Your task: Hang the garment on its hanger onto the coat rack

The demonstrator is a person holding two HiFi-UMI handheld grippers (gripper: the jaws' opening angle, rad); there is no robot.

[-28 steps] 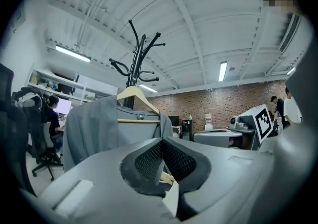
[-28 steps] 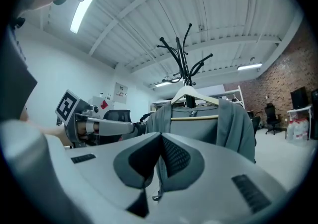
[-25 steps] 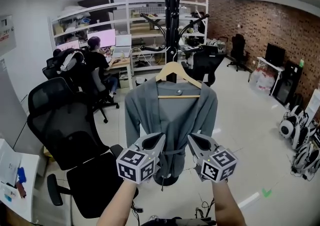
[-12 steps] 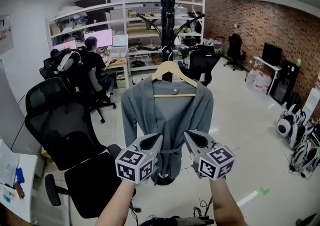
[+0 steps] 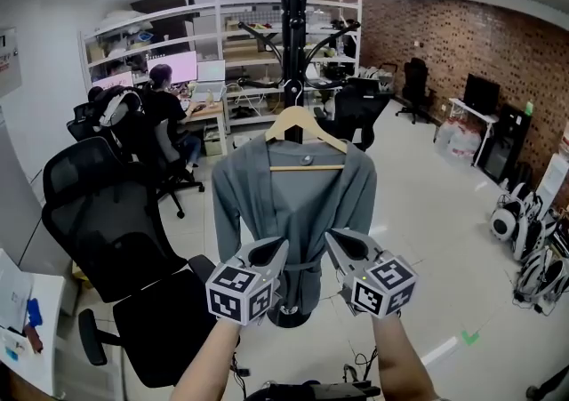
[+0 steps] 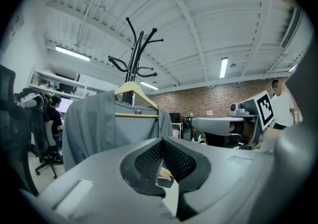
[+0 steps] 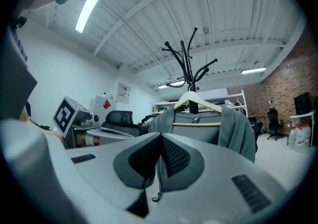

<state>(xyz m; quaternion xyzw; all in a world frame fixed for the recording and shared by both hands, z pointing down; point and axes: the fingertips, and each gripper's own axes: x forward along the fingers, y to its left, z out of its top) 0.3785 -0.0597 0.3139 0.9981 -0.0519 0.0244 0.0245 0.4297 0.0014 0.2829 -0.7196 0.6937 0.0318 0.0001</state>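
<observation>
A grey garment (image 5: 298, 204) hangs on a wooden hanger (image 5: 304, 127), whose hook sits on the black coat rack (image 5: 292, 26) in the middle of the head view. Both grippers are held low in front of the garment, apart from it. My left gripper (image 5: 277, 246) is shut with nothing in it, and so is my right gripper (image 5: 332, 237). In the left gripper view the garment (image 6: 99, 128) and hanger (image 6: 135, 94) show beyond the closed left gripper (image 6: 162, 141). The right gripper view shows the garment (image 7: 233, 128) behind the closed right gripper (image 7: 160, 136).
A black office chair (image 5: 116, 212) stands close at the left. A person (image 5: 169, 106) sits at a desk with monitors by white shelves (image 5: 222, 44). A brick wall (image 5: 462, 44) and white devices (image 5: 524, 226) line the right side. The rack's base (image 5: 289, 312) rests on the pale floor.
The head view has drifted slightly, so the rack and garment sit a little further left. Both grippers stay shut in about the same place below the garment.
</observation>
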